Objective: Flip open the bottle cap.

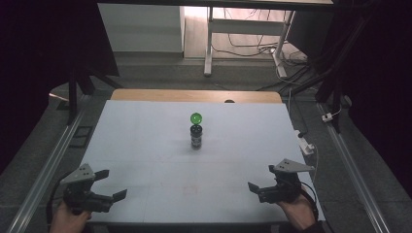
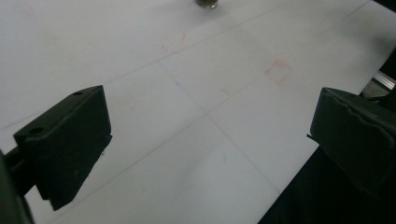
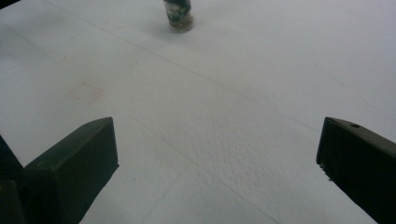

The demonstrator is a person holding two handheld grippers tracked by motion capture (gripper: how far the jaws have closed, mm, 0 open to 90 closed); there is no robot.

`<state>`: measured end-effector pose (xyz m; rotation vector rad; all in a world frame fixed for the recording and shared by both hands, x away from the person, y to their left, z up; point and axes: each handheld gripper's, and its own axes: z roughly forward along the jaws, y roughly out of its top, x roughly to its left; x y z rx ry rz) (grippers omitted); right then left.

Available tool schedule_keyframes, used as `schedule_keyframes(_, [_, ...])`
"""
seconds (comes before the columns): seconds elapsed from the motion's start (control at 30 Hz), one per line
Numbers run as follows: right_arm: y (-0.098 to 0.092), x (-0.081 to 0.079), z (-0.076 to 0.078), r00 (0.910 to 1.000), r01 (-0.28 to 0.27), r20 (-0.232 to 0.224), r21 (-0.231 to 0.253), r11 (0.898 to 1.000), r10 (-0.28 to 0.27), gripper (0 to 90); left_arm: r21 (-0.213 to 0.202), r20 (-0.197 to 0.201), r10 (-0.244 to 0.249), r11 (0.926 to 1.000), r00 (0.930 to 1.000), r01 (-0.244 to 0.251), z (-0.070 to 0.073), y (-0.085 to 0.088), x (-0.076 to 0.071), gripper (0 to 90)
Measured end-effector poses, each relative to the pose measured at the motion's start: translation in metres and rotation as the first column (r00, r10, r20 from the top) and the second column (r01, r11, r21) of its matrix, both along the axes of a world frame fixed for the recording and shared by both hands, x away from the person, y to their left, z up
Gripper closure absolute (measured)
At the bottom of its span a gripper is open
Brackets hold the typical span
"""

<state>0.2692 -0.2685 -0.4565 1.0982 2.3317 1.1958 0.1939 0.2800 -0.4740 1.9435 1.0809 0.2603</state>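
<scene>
A small dark bottle (image 1: 196,137) stands upright at the middle of the white table (image 1: 145,145), with a green ball (image 1: 196,118) resting on its top. My left gripper (image 1: 112,183) sits near the front left corner, open, with nothing between its jaws. My right gripper (image 1: 261,177) sits near the front right edge, also open and empty. In the left gripper view, the left gripper (image 2: 210,121) points over bare table, and the bottle's base (image 2: 206,3) shows at the top edge. In the right gripper view, the right gripper (image 3: 217,140) faces the bottle's lower part (image 3: 178,14) far ahead.
Metal rails (image 1: 53,160) run along both sides of the table. A white power strip (image 1: 306,143) hangs off the right edge. Beyond the wooden back edge (image 1: 194,95) stand a white desk frame (image 1: 209,43) and floor cables (image 1: 252,48). Faint red marks (image 2: 279,71) lie on the table top.
</scene>
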Motion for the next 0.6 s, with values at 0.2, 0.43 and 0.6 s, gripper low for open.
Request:
schedule_keyframes(0.2, [-0.016,-0.013,-0.006,0.9986,0.051,-0.014,-0.019,0.999,-0.051,0.0,0.025,-0.032,0.056,0.9981,0.9979,-0.056,-0.013,0.013,-0.014,0.0])
schedule_keyframes(0.43, [-0.025,-0.021,-0.015,0.9946,0.066,-0.077,-0.058,0.996,-0.070,0.0,0.102,-0.048,0.105,0.9898,0.9933,-0.099,-0.018,0.017,-0.019,0.0])
schedule_keyframes(0.6, [-0.025,-0.020,-0.016,0.9938,0.070,-0.081,-0.068,0.995,-0.075,0.0,0.100,-0.062,0.109,0.9898,0.9922,-0.102,-0.019,0.017,-0.017,0.0])
